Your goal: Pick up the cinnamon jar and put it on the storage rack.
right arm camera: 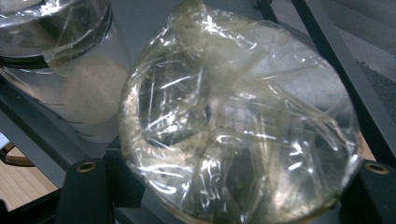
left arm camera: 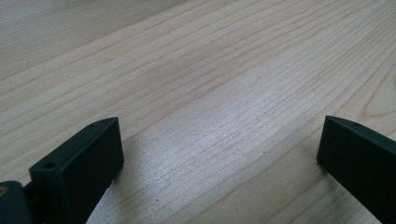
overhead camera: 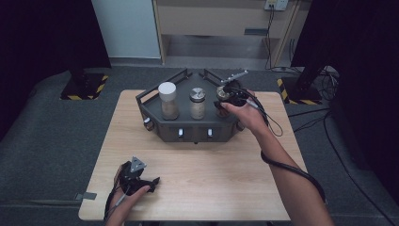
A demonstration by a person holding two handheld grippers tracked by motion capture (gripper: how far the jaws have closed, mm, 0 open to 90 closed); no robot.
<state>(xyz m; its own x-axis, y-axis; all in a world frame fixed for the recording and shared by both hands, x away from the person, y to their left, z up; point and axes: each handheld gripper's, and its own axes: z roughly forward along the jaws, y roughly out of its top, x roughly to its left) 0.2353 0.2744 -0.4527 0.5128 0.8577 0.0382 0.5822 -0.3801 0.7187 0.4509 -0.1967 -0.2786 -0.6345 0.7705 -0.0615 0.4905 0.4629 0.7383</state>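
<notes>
My right gripper [overhead camera: 225,99] with jaws around the film-covered jar [right arm camera: 240,121] in the dark rack [overhead camera: 155,123], my left gripper [overhead camera: 153,181] resting on the wooden table [overhead camera: 211,188], jaws spread wide, holding nothing.

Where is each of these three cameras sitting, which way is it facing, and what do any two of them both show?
High view: above the person's side, looking forward and down at the table, dark rack, both forearms and grippers.
Left gripper view: rides the left gripper, facing bare tabletop between its spread jaws.
Right gripper view: rides the right gripper, facing the plastic-wrapped jar, jaws either side.
Shared: high and right gripper views both show the middle jar.
</notes>
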